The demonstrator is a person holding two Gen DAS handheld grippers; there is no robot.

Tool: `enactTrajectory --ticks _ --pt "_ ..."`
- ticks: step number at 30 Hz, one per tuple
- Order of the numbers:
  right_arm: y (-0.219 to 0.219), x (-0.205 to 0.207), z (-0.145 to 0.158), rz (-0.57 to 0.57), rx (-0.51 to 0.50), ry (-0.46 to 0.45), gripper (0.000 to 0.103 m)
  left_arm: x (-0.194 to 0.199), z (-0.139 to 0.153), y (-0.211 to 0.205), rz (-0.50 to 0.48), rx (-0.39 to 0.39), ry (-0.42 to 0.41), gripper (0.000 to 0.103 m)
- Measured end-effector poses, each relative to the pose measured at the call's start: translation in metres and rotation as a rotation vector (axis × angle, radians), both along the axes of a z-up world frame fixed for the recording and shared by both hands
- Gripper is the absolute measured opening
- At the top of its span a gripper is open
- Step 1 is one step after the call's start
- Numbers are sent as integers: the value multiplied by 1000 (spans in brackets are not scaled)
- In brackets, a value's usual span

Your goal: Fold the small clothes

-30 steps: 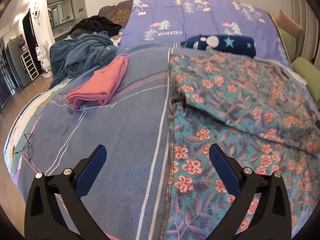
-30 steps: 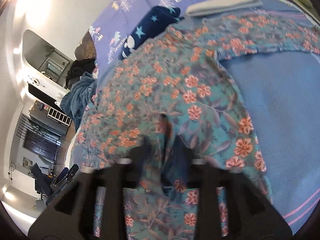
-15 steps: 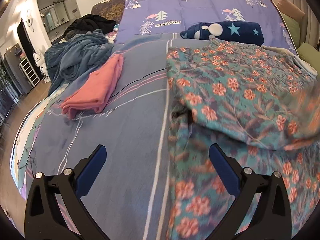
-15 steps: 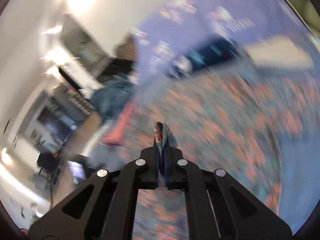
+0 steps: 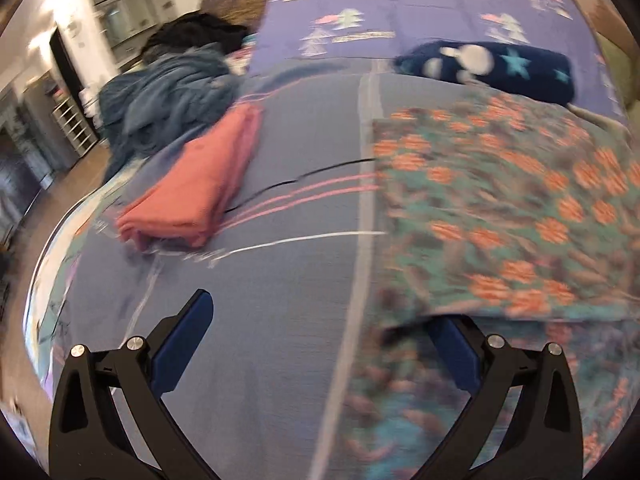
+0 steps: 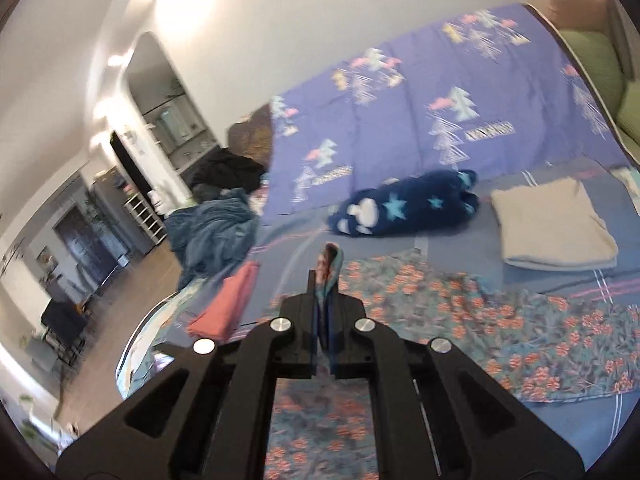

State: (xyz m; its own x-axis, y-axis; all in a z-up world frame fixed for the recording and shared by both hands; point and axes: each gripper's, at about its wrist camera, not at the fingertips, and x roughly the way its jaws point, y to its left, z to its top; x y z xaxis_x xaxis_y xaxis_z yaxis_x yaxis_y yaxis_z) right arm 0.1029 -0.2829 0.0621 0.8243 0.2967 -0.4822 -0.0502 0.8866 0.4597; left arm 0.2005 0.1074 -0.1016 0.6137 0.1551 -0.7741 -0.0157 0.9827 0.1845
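Folding is mid-lift: right gripper [image 6: 326,280] pinches the floral garment [image 6: 500,320] while left gripper [image 5: 320,344] waits spread, so next likely lay the fold flat.

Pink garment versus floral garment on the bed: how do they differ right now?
The pink garment is plain and folded into a compact stack; the floral garment is patterned and mostly spread out. The pink one lies untouched, while the right tool pinches a bunch of the floral one. Both rest on the bed.
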Motion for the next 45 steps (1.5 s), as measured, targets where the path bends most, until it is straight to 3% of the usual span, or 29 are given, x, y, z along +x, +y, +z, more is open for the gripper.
enactTrajectory --ticks 5,8,13,16,19,23,26,31,33,34,35,38,40,41,43,45 --pt "-32 22 -27 -7 93 68 4 -2 1 28 70 -94 2 102" --pt "-32 24 -40 -2 69 82 4 -5 -1 27 80 -86 -9 102" --pt "-52 17 -69 -7 138 122 4 -8 -1 28 60 -109 -13 102" --pt "-78 24 -102 -78 179 215 4 -17 6 31 15 -177 -31 102" --pt "-91 31 -127 -108 210 293 4 -30 21 33 -75 -299 -60 102" --pt "-91 34 -142 -109 209 320 7 -31 45 38 -161 -449 -108 102" --pt "-86 35 -148 -99 202 329 7 -1 48 30 -153 -456 -92 101" --pt "-82 33 -154 -98 181 334 7 66 16 3 -177 -429 37 80" --pt "-82 33 -155 -101 170 335 7 92 1 -7 -180 -449 88 56" --pt "-83 34 -156 -103 171 337 7 105 -5 -10 -179 -480 101 49" --pt "-84 35 -156 -105 172 340 7 112 -7 -11 -175 -497 99 41" --pt "-86 36 -157 -107 177 342 7 126 -4 -9 -172 -578 59 3" --pt "-88 34 -156 -103 184 328 7 123 5 3 -143 -655 -7 2" --pt "-89 34 -155 -97 187 310 7 120 9 6 -135 -652 -43 2" --pt "-91 35 -156 -102 179 303 12 116 10 10 -101 -555 -94 3" --pt "-97 41 -165 -147 148 336 12 120 1 7 -103 -532 -59 3"
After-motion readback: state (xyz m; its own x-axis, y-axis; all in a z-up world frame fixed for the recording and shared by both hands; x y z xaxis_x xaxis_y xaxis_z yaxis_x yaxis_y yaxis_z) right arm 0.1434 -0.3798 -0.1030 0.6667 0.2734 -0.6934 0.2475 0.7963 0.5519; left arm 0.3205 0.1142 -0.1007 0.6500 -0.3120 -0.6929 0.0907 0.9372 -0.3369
